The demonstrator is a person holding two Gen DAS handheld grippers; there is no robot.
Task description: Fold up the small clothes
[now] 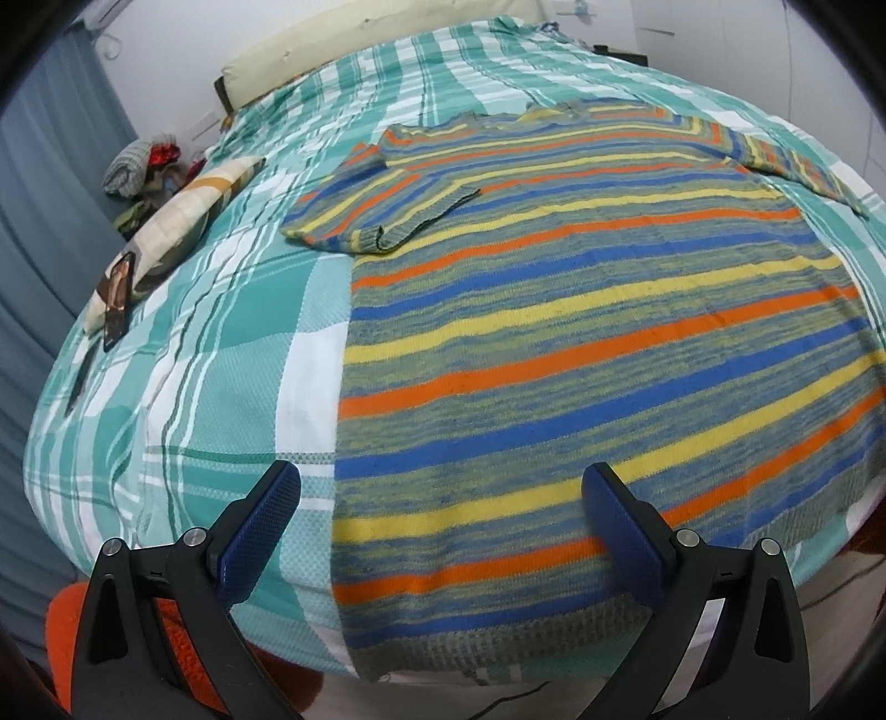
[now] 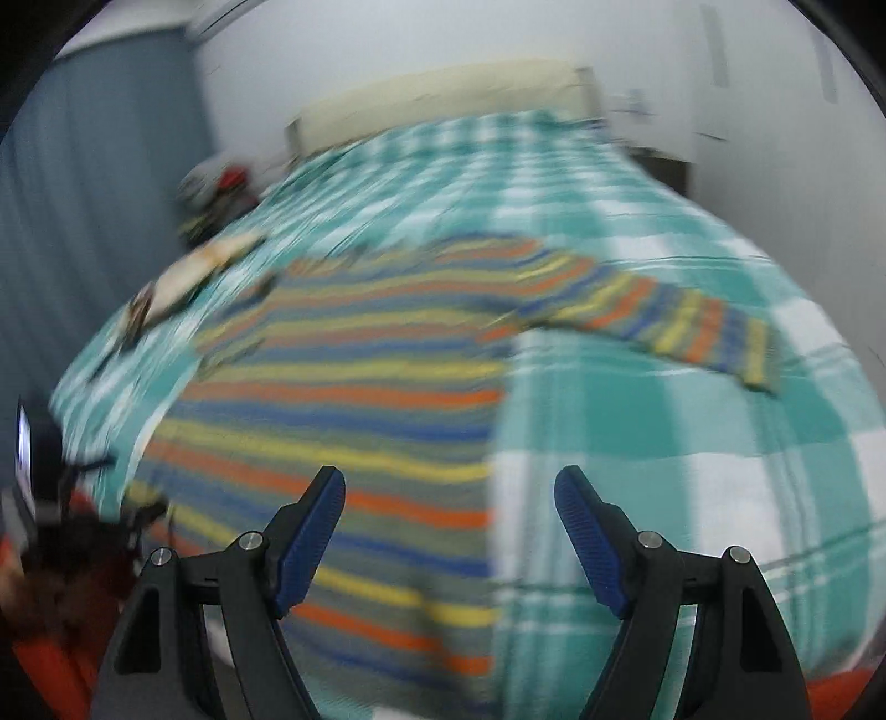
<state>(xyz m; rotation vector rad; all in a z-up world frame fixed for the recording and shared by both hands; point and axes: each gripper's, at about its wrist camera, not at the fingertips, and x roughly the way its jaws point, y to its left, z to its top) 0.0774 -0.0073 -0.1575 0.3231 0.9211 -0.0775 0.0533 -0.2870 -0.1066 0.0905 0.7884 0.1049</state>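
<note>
A striped knit sweater (image 1: 581,310) in orange, blue, yellow and grey-green lies flat on the bed, hem toward me. Its left sleeve (image 1: 376,205) is folded across the chest; the right sleeve (image 2: 681,321) stretches out to the right. My left gripper (image 1: 443,498) is open and empty, above the hem's left corner. My right gripper (image 2: 449,498) is open and empty, above the sweater's right edge (image 2: 487,498) near the hem. The right wrist view is motion-blurred. The left gripper also shows at the left edge of the right wrist view (image 2: 39,487).
The bed has a teal and white plaid cover (image 1: 221,332). A patterned pillow (image 1: 183,216) with a phone (image 1: 117,299) on it lies at the left. A pile of clothes (image 1: 144,166) sits beyond it. A cream headboard (image 1: 360,50) and grey curtain (image 1: 50,221) stand behind.
</note>
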